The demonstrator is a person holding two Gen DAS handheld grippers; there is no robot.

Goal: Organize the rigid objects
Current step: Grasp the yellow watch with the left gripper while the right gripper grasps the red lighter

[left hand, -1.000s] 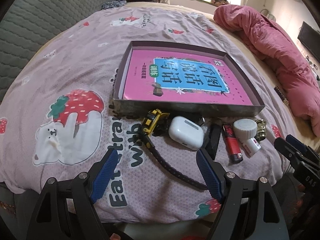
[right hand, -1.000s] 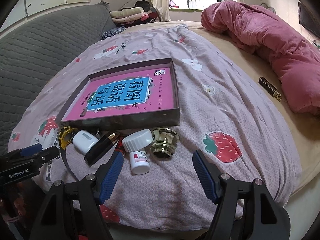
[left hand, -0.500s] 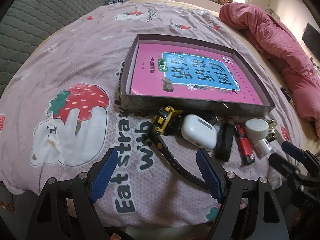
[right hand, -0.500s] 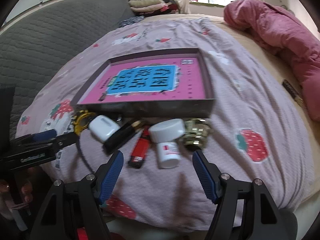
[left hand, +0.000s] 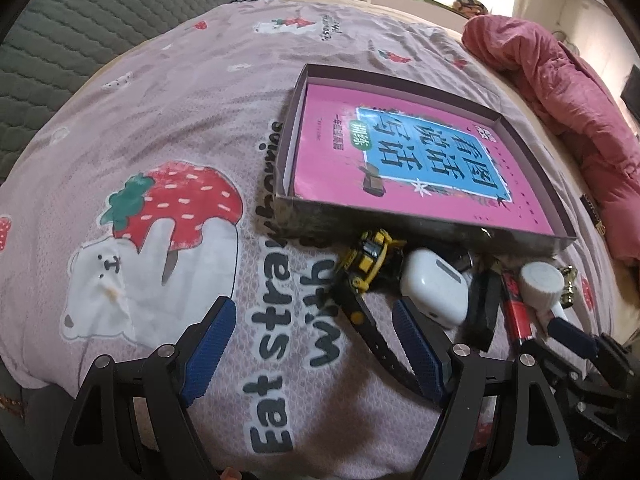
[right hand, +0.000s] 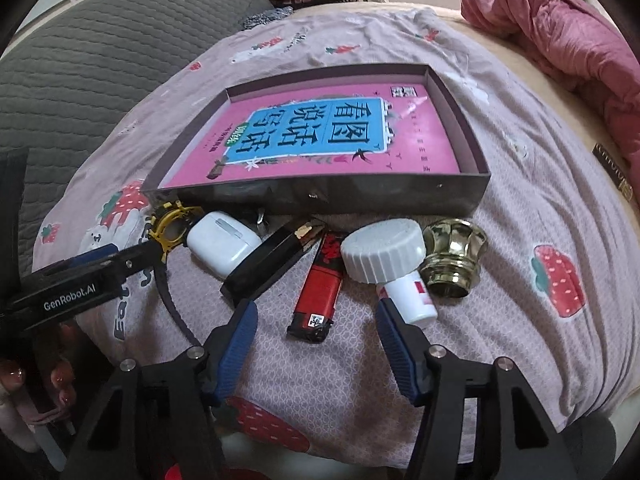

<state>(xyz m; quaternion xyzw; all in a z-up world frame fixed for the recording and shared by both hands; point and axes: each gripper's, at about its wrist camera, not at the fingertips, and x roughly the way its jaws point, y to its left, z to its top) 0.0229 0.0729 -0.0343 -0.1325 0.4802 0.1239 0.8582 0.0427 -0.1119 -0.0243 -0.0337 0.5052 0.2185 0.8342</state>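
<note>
The shallow box [right hand: 460, 194] with the pink book [right hand: 320, 140] looms nearer than before. Below its front wall, the red lighter [right hand: 320, 288] now lies between the narrowing, empty right gripper [right hand: 316, 340]; the left gripper [left hand: 312, 344] gapes empty.

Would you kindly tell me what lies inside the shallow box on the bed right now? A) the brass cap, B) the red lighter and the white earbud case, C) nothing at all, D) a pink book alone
D: the box holds only the pink book; the small items, such as the red lighter, lie outside along its near wall.
</note>
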